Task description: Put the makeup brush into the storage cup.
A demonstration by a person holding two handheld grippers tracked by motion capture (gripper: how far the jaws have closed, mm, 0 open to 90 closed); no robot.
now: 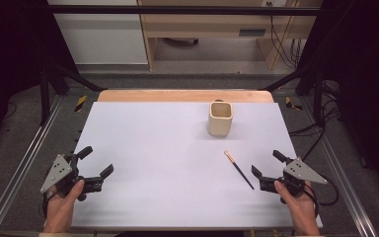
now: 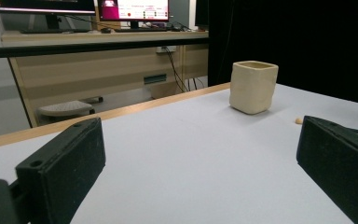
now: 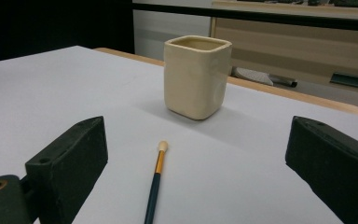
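Note:
A cream square cup (image 1: 220, 118) stands upright at the back right of the white table (image 1: 168, 148). A thin dark brush (image 1: 239, 170) with a gold band and a pale tip lies flat in front of the cup, pointing toward it. My right gripper (image 1: 265, 164) is open just right of the brush's near end; the brush (image 3: 154, 186) lies between its jaws, with the cup (image 3: 196, 77) beyond. My left gripper (image 1: 95, 161) is open at the table's left edge with nothing between its jaws. The left gripper view has the cup (image 2: 253, 87) far off and the brush tip (image 2: 299, 120).
A wooden strip (image 1: 185, 96) runs along the table's far edge. Metal rails (image 1: 24, 163) flank the table on both sides. Behind stand a wooden desk (image 1: 207, 24) and black frame bars. Cables (image 1: 325, 123) lie on the floor at the right.

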